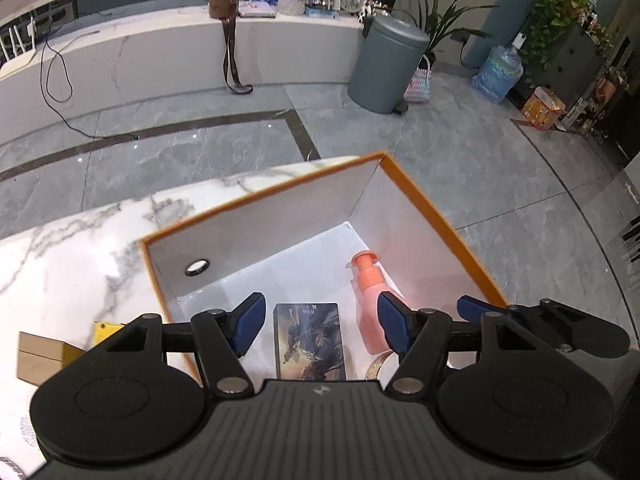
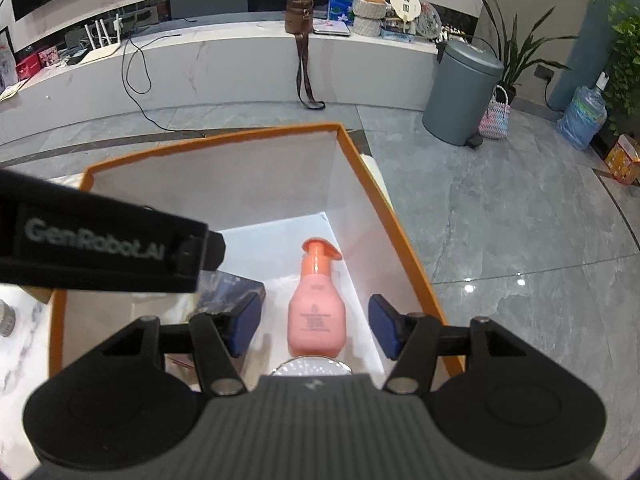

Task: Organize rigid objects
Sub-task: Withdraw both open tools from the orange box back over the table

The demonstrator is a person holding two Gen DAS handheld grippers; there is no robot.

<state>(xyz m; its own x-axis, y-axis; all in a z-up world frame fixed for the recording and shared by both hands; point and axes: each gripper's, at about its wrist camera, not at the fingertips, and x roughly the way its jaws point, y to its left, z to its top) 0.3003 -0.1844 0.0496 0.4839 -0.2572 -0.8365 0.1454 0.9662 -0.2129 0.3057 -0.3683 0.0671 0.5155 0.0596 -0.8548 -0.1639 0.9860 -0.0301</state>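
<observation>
Both grippers hang over an orange-edged box that sits on the marble worktop. The left gripper has its jaws spread wide with nothing between them, poised above a dark picture-printed card box lying flat on the box floor. The right gripper is also spread and empty, straddling a pink pump bottle that lies on its side near the right wall, its nozzle pointing away from the camera. Just below the bottle a round tin lid peeks out, mostly hidden by the gripper body.

Outside the box, a small brown carton and something yellow wait on the worktop — probably the next things to bring in.

The risk here is crowding: the two grippers hang close together, so a careless withdrawal could knock one against the other — or catch a box wall and drag it. The rounded bottle could also roll if nudged.
</observation>
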